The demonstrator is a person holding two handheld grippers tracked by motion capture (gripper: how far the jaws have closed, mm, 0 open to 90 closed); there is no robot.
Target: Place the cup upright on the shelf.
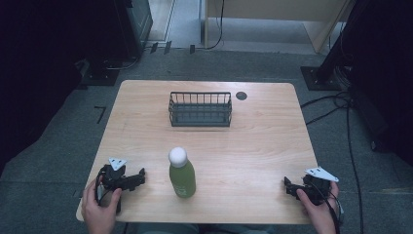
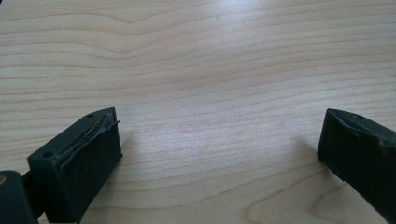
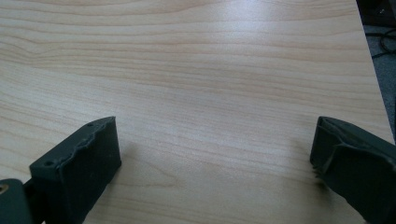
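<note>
A green bottle (image 1: 182, 174) with a round white cap stands upright on the tabletop (image 1: 253, 146), capped and apart from everything around it. It is near the tabletop's front edge, a little left of the middle, and well in front of the dark wire basket (image 1: 200, 109) that sits toward the far edge.

we hold the left gripper (image 1: 139, 176) low by our left hand (image 1: 100, 207), jaws spread wide. right gripper (image 1: 288, 186) in our right hand (image 1: 321, 214), jaws wide too, nothing between.
</note>
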